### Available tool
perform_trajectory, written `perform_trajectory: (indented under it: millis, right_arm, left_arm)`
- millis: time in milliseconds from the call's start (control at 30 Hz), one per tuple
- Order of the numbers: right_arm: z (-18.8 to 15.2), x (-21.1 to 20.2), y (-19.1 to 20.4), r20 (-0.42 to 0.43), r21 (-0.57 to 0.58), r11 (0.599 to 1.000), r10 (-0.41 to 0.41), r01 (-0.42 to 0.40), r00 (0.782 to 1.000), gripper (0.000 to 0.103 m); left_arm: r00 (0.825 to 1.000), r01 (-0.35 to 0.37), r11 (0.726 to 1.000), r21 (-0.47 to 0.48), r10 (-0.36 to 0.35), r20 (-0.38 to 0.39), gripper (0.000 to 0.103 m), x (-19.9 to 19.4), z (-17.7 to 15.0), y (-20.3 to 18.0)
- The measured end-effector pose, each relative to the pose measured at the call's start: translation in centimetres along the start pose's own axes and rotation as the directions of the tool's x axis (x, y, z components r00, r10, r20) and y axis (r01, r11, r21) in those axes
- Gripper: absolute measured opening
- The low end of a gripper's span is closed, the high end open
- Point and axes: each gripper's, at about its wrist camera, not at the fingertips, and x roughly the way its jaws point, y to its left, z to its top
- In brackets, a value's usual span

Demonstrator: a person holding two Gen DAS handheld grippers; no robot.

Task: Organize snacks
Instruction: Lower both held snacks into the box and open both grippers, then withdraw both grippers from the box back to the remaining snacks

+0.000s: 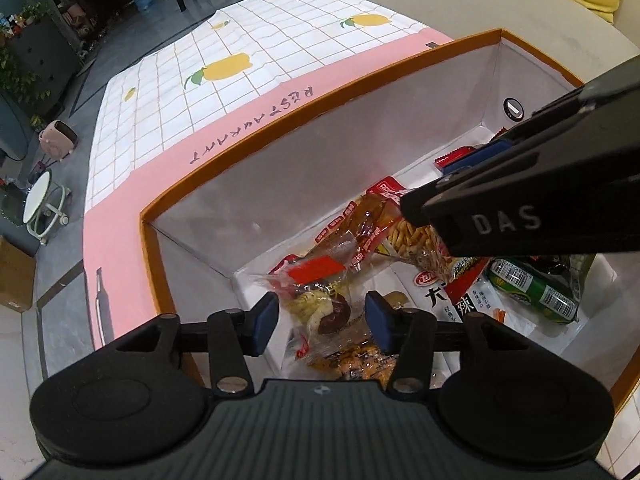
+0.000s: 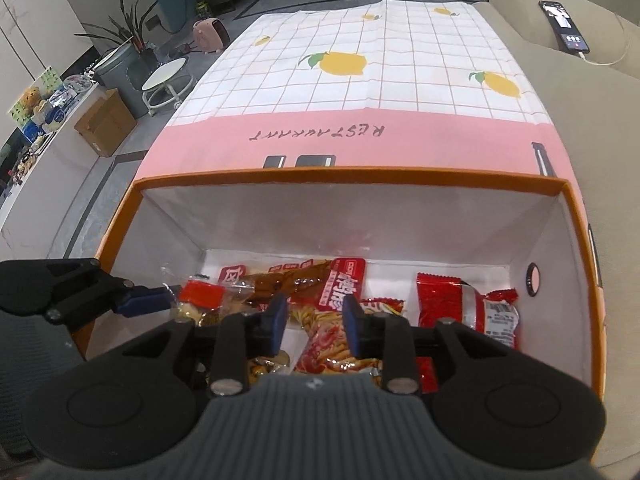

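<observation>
I'm dropping snacks into the orange box [image 2: 352, 178]: both grippers, left [image 1: 322, 316] and right [image 2: 316, 322], gape empty; next, fetch more.

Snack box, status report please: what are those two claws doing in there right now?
Left gripper open over a clear snack packet. Right gripper open above a red noodle-snack bag. Both inside the orange box. Nothing blocking.

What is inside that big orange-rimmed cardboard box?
The orange-rimmed white box holds piled snacks: a clear red-labelled packet, red wrapped bars, a green packet. Both grippers cover the snacks beneath them.
</observation>
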Motion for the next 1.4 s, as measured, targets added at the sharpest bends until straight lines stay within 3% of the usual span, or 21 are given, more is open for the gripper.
perform_trajectory:
  millis: [100, 433, 567, 733, 900, 1000, 1167, 1400]
  right_arm:
    - [-0.2, -0.6, -0.1, 0.004, 0.003, 1.0, -0.005, 0.005, 1.0, 0.032]
    - [-1.1, -3.2, -0.5, -0.008, 0.025, 1.0, -0.01, 0.01, 1.0, 0.042]
    - [-1.8, -5.0, -0.3, 0.0, 0.013, 1.0, -0.029, 0.029, 1.0, 0.046]
    - [-3.1, -8.0, -0.1, 0.026, -0.005, 0.999, -0.047, 0.047, 0.999, 0.048]
    - [-4.8, -11.1, 0.7, 0.076, -0.052, 0.996, -0.067, 0.071, 0.995, 0.05]
    - [-6.1, -13.1, 1.1, 0.112, -0.074, 0.994, -0.067, 0.075, 0.991, 0.051]
    - [-8.6, -16.1, 1.6, 0.17, -0.114, 0.99, -0.062, 0.082, 0.984, 0.056]
    - [-13.4, -19.0, 2.5, 0.247, -0.162, 0.977, -0.097, 0.14, 0.964, 0.058]
  left_arm:
    - [1.0, 0.005, 1.0, -0.005, -0.005, 0.018, 0.071, -0.9, -0.1, 0.0]
    - [0.999, 0.039, 0.998, -0.052, -0.037, 0.029, 0.072, -4.7, -0.4, 0.3]
    - [0.996, 0.078, 0.99, -0.119, -0.071, 0.058, 0.072, -6.9, -1.1, 0.4]
    - [0.992, 0.08, 0.985, -0.154, -0.063, 0.109, 0.072, -10.1, -2.3, -0.3]
    - [0.976, 0.113, 0.963, -0.245, -0.061, 0.211, 0.072, -13.9, -4.1, -0.8]
    - [0.964, 0.114, 0.961, -0.253, -0.045, 0.263, 0.072, -16.0, -5.2, -1.6]
    - [0.945, 0.077, 0.964, -0.254, 0.011, 0.327, 0.072, -18.7, -7.2, -3.2]
    - [0.927, 0.091, 0.949, -0.302, 0.031, 0.374, 0.072, -21.0, -10.9, -4.7]
